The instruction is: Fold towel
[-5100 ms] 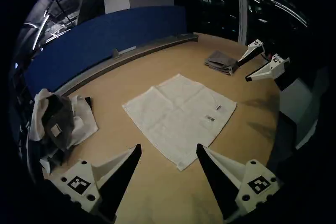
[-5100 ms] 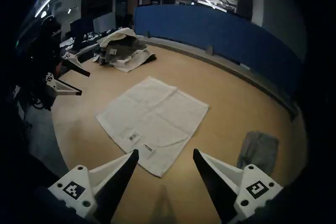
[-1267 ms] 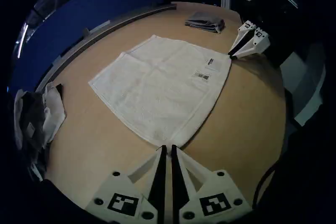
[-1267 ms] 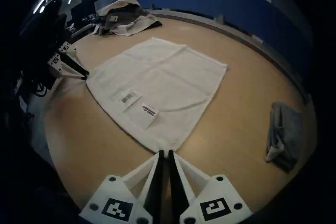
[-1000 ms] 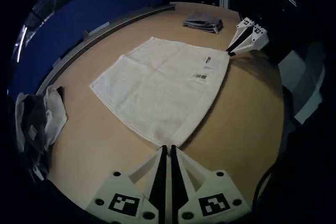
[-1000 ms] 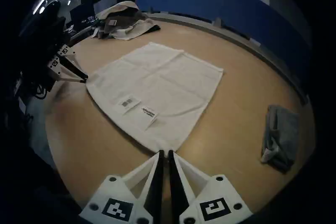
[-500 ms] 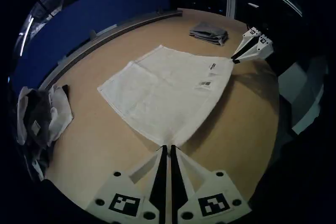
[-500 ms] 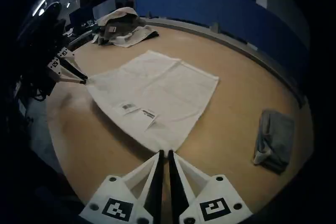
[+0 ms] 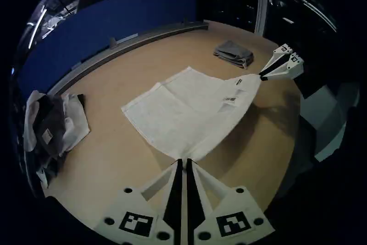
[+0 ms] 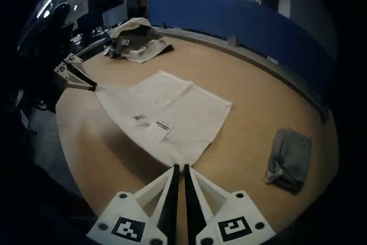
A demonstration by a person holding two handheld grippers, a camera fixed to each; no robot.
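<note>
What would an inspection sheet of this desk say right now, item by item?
Surface: light wooden table with a rounded edge.
Job's things: white towel, its near edge lifted by two corners, its far part lying on the table.
Clutter: grey folded towel toward one end; heap of cloths toward the other.
Grippers: left gripper shut on one near corner of the white towel; right gripper shut on the other.
Cables: nothing seen.
Surroundings: blue partition along the table's far edge.
</note>
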